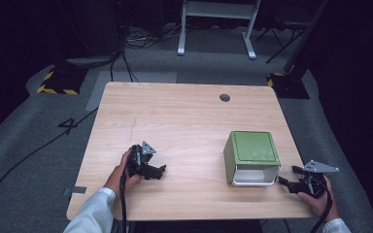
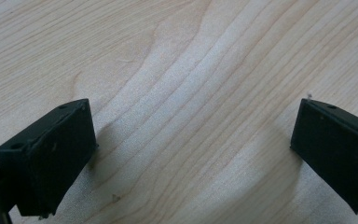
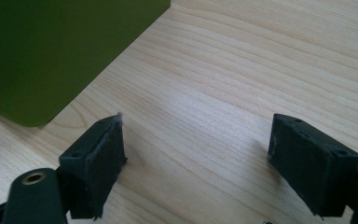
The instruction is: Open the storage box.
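Both grippers sit low on the wooden surface (image 1: pixel 184 121). The green box (image 1: pixel 251 156) lies on its side at the right of the surface, its white, open end facing the near edge. The right gripper (image 1: pixel 291 180) rests just beside the box's near right corner, jaws spread wide with nothing between them, not touching the box; in the right gripper view the green wall (image 3: pixel 51 51) stands just ahead and to the left of its jaws. The left gripper (image 1: pixel 156 171) rests well apart from the box, jaws released too, bare wood between them.
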Motion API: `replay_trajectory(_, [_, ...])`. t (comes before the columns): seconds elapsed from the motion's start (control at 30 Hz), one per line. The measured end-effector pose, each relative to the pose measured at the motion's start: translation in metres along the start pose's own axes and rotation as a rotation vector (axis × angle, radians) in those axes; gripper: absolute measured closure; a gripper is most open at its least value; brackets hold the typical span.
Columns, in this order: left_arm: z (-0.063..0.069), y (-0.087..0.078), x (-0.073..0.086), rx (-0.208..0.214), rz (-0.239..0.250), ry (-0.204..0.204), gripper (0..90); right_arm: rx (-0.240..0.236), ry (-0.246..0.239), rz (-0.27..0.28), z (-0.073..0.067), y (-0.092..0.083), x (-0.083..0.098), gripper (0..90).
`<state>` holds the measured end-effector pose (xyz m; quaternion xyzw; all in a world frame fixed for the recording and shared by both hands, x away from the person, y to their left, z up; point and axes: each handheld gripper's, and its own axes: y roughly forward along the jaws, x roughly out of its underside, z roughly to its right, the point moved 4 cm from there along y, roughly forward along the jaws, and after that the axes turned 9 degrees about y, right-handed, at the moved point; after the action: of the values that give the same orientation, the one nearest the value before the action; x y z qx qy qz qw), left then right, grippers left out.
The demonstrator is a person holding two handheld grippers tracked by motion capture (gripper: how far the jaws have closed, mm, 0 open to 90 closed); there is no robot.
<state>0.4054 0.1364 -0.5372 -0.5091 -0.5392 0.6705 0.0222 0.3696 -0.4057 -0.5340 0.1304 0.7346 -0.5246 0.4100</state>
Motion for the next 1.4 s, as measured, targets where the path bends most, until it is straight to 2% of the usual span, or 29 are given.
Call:
replay_trajectory(0.17, [0.000, -0.003, 0.003, 0.037, 0.006, 0.036, 0.2, -0.009, -0.010, -0.002, 0.000, -0.001, 0.000, 19.0])
replay_trajectory(0.23, [-0.001, -0.006, 0.008, 0.071, 0.008, 0.073, 0.1, -0.016, -0.025, 0.000, -0.001, -0.002, 0.001, 22.8])
replay_trajectory(0.3, [0.000, -0.008, 0.010, 0.082, 0.013, 0.082, 0.1, -0.016, -0.054, -0.001, -0.004, -0.004, 0.001, 23.0])
replay_trajectory(0.4, [-0.001, -0.009, 0.010, 0.084, 0.010, 0.089, 0.2, -0.026, -0.066, -0.006, -0.008, -0.007, 0.000, 24.2])
replay_trajectory(0.43, [-0.001, -0.009, 0.011, 0.090, 0.012, 0.091, 0.2, -0.050, -0.080, -0.002, -0.012, -0.013, -0.002, 24.3])
replay_trajectory(0.5, [-0.001, -0.010, 0.012, 0.096, 0.012, 0.104, 0.2, -0.068, -0.086, 0.006, -0.015, -0.020, -0.004, 24.7])
replay_trajectory(0.57, [-0.002, -0.011, 0.013, 0.108, 0.012, 0.115, 0.2, -0.093, -0.111, 0.013, -0.019, -0.029, -0.007, 25.4])
replay_trajectory(0.67, [-0.002, -0.011, 0.013, 0.114, 0.015, 0.119, 0.1, -0.104, -0.130, 0.012, -0.024, -0.035, -0.008, 27.2])
replay_trajectory(0.7, [-0.002, -0.011, 0.013, 0.115, 0.015, 0.119, 0.2, -0.138, -0.157, 0.018, -0.032, -0.042, -0.008, 28.8])
replay_trajectory(0.83, [-0.002, -0.011, 0.013, 0.115, 0.015, 0.120, 0.1, -0.156, -0.204, 0.009, -0.043, -0.047, -0.007, 28.9])
replay_trajectory(1.1, [-0.002, -0.011, 0.013, 0.115, 0.015, 0.120, 0.1, -0.207, -0.217, 0.037, -0.057, -0.058, -0.011, 29.8])
replay_trajectory(1.27, [-0.002, -0.011, 0.013, 0.114, 0.015, 0.122, 0.1, -0.253, -0.264, 0.058, -0.071, -0.063, -0.013, 32.8])
replay_trajectory(1.4, [-0.002, -0.011, 0.013, 0.115, 0.014, 0.119, 0.1, -0.268, -0.293, 0.058, -0.081, -0.064, -0.017, 34.1])
